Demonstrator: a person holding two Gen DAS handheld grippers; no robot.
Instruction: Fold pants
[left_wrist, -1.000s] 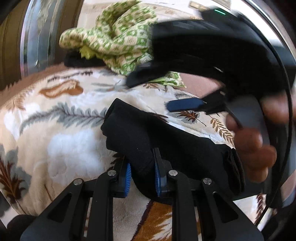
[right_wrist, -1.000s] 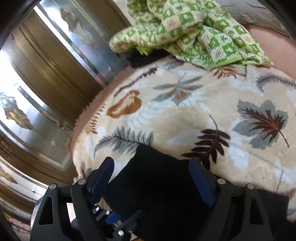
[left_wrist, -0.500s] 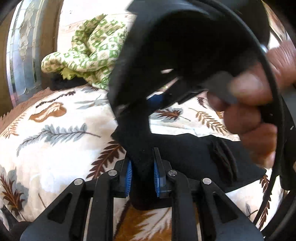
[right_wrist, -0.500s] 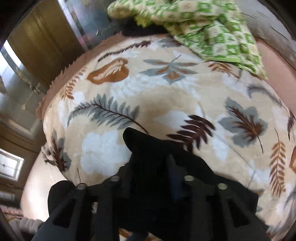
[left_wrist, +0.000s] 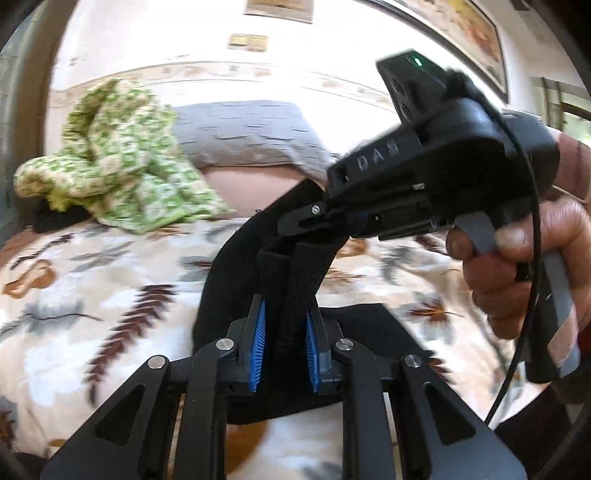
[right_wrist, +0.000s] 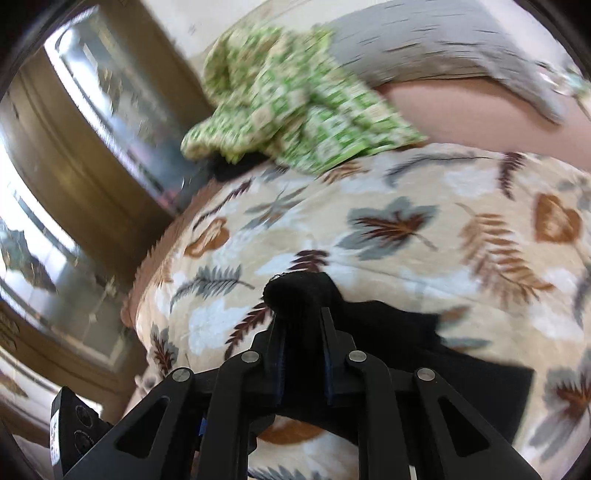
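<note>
Black pants (left_wrist: 229, 280) lie on a leaf-print blanket (left_wrist: 92, 295) on a bed. My left gripper (left_wrist: 284, 347) is shut on a bunched fold of the pants and holds it raised. In the left wrist view my right gripper (left_wrist: 317, 221) is just above and ahead, shut on the same lifted black cloth, with a hand on its trigger. In the right wrist view my right gripper (right_wrist: 303, 358) pinches a bunch of the pants (right_wrist: 388, 328), and the rest trails down onto the blanket (right_wrist: 369, 184).
A crumpled green checked cloth (left_wrist: 118, 162) lies at the far end of the bed, next to a grey pillow (left_wrist: 251, 133). A wooden and mirrored wardrobe (right_wrist: 74, 166) stands along the bed's left side.
My right gripper has gone from open over the pants to shut on them. Both grippers have lifted the pinched cloth up off the blanket.
</note>
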